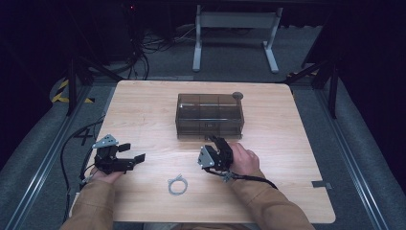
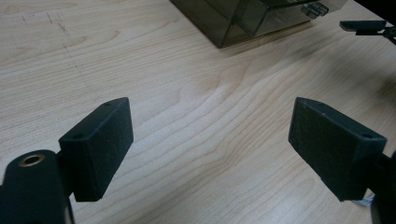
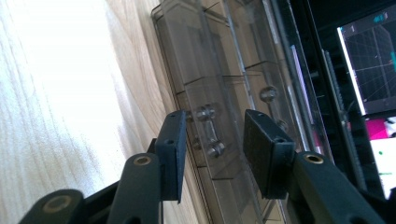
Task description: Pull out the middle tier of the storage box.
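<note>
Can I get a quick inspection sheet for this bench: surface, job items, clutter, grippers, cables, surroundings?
Surface: light wooden table, bare grain, no spills seen.
Job's things: smoky clear drawer box mid-table; its drawer handle sits between the right jaws, untouched.
Clutter: small coiled wire near the front edge; dark round disc by the box's back right corner.
Grippers: left gripper open over bare wood; right gripper open, straddling the handle.
Cables: one trails from each gripper; more lie on the floor behind.
Surroundings: dark room, grey floor, white table frame behind.
</note>
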Demonstrator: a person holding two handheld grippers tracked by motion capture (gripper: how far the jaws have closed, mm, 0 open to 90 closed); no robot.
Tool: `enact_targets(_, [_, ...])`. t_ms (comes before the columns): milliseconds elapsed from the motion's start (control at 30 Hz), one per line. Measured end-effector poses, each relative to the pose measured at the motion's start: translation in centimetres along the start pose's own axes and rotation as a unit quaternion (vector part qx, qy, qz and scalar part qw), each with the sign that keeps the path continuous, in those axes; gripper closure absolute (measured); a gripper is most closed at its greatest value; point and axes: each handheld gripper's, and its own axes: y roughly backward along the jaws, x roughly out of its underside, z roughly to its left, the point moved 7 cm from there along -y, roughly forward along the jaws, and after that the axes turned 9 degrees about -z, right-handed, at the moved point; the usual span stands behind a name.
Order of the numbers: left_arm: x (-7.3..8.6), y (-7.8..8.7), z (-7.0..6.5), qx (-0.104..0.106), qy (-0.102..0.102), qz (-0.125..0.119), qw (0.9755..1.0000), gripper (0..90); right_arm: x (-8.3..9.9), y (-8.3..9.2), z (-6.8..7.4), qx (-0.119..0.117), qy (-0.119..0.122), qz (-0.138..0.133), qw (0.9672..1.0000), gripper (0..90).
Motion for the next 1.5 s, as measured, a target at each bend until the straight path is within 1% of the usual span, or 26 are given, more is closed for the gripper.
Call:
enact_targets(100, [0.0, 0.0, 0.0, 0.001, 0.003, 0.0, 1.0, 14.7, 0.3, 0.4, -0.4, -0.005, -0.019, -0.003, 0.9998, 58.9])
enact_targets(167, [0.0, 0.0, 0.0, 0.001, 0.004, 0.0, 1.0, 14.7, 0.4, 0.5, -0.6, -0.012, -0.026, -0.005, 0.9996, 58.4])
enact_targets(200, [0.0, 0.0, 0.0, 0.0, 0.004, -0.001, 1.0, 14.7, 0.5, 0.6, -0.7, -0.012, -0.03, -0.004, 0.9995, 58.1])
enact_targets(333, [0.1, 0.0, 0.0, -0.001, 0.004, 0.001, 1.0, 14.7, 0.9, 0.8, -1.1, -0.016, -0.033, -0.003, 0.9993, 57.8])
enact_targets(367, [0.1, 0.1, 0.0, -0.001, 0.006, 0.001, 1.0, 14.7, 0.9, 0.8, -1.1, -0.014, -0.039, -0.003, 0.9991, 57.8])
enact_targets(433, [0.1, 0.1, 0.0, -0.001, 0.005, 0.001, 1.0, 14.7, 1.1, 0.9, -1.5, -0.019, -0.041, -0.005, 0.999, 57.7])
enact_targets(467, [0.1, 0.1, 0.0, -0.001, 0.004, 0.002, 1.0, 14.7, 1.2, 1.0, -1.5, -0.018, -0.046, -0.003, 0.9988, 57.6])
enact_targets(533, [0.1, 0.1, 0.0, -0.001, 0.004, 0.003, 1.0, 14.7, 1.3, 1.1, -1.6, -0.02, -0.046, -0.005, 0.9987, 57.4])
enact_targets(567, [0.2, 0.1, 0.0, -0.001, 0.004, 0.004, 1.0, 14.7, 1.5, 1.2, -1.8, -0.025, -0.054, -0.005, 0.9982, 56.7])
enact_targets(600, [0.2, 0.1, 0.1, -0.001, 0.004, 0.004, 1.0, 14.7, 1.5, 1.2, -1.8, -0.025, -0.054, -0.005, 0.9982, 56.7])
enact_targets(667, [0.2, 0.2, 0.1, -0.002, 0.003, 0.006, 1.0, 14.7, 1.6, 1.3, -2.1, -0.034, -0.064, -0.01, 0.9973, 55.5])
enact_targets(733, [0.3, 0.2, 0.0, -0.003, 0.003, 0.006, 1.0, 14.7, 1.7, 1.5, -2.3, -0.042, -0.082, -0.017, 0.9956, 54.3])
enact_targets(800, [0.3, 0.3, 0.1, -0.004, 0.004, 0.005, 1.0, 14.7, 1.7, 1.5, -2.4, -0.049, -0.091, -0.02, 0.9944, 53.3])
enact_targets(1000, [0.6, 0.7, 0.2, -0.009, 0.007, 0.006, 0.9999, 14.7, 2.1, 1.7, -3.0, -0.064, -0.102, -0.02, 0.9925, 52.5])
enact_targets(1067, [0.6, 0.8, 0.2, -0.01, 0.004, 0.006, 0.9999, 14.7, 2.4, 1.7, -3.3, -0.077, -0.11, -0.021, 0.9907, 53.3])
enact_targets(1167, [0.7, 0.9, 0.2, -0.012, 0.006, 0.006, 0.9999, 14.7, 2.6, 1.7, -3.7, -0.091, -0.125, -0.024, 0.9877, 54.5])
enact_targets(1200, [0.7, 1.0, 0.2, -0.012, 0.005, 0.006, 0.9999, 14.7, 2.8, 1.7, -3.7, -0.099, -0.131, -0.023, 0.9862, 54.5])
enact_targets(1267, [0.7, 1.0, 0.2, -0.013, 0.007, 0.006, 0.9999, 14.7, 2.9, 1.8, -4.0, -0.108, -0.137, -0.025, 0.9843, 54.9])
enact_targets(1300, [0.8, 1.0, 0.2, -0.013, 0.007, 0.006, 0.9999, 14.7, 3.0, 1.8, -4.0, -0.117, -0.144, -0.024, 0.9823, 55.9])
enact_targets(1367, [0.8, 1.0, 0.2, -0.014, 0.007, 0.006, 0.9999, 14.7, 3.3, 1.8, -4.3, -0.132, -0.151, -0.025, 0.9794, 55.5])
enact_targets(1467, [0.8, 0.9, 0.2, -0.013, 0.007, 0.007, 0.9999, 14.7, 3.7, 1.7, -4.7, -0.145, -0.153, -0.021, 0.9773, 55.7])
enact_targets(1500, [0.8, 0.9, 0.2, -0.013, 0.007, 0.007, 0.9999, 14.7, 3.7, 1.7, -4.8, -0.149, -0.159, -0.02, 0.9757, 55.8])
